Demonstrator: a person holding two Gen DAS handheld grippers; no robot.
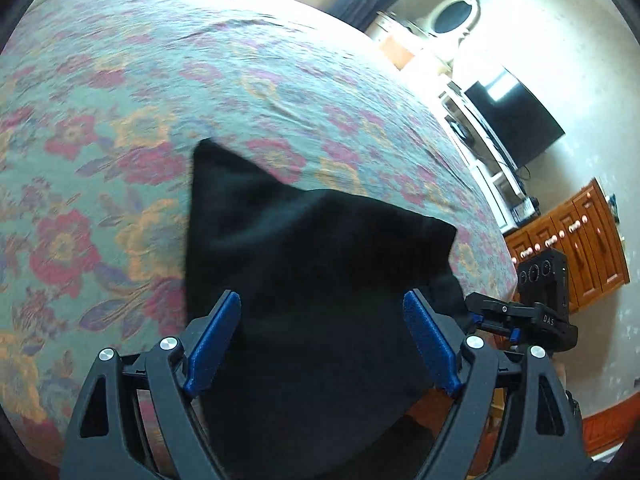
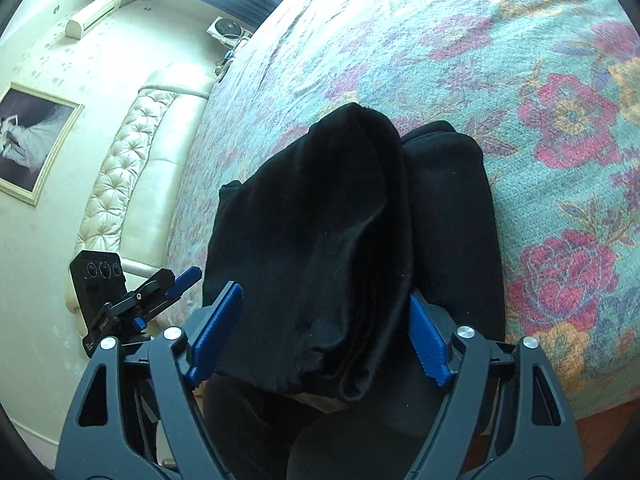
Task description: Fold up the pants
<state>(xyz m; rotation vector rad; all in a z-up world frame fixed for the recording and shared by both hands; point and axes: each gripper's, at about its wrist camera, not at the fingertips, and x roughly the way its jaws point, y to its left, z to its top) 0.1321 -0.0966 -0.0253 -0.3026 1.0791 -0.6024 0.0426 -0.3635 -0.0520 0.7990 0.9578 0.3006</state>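
The left gripper (image 1: 322,308) is angled downward with its blue pads (image 1: 212,344) spread wide, and nothing is pinched; the black pants (image 1: 312,264) are seen lying between and beyond them. The right gripper (image 2: 326,304), likewise tilted down, is held with its jaws apart around a folded bundle of the pants (image 2: 320,240), though pressing contact cannot be told. The pants are spread on the floral bedspread (image 1: 140,120), near its edge.

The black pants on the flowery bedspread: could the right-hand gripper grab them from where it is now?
Probably yes. The right gripper has the folded pants bunched between its blue fingers already, with nothing in the way, though whether the pads are pressing the cloth is hard to tell.
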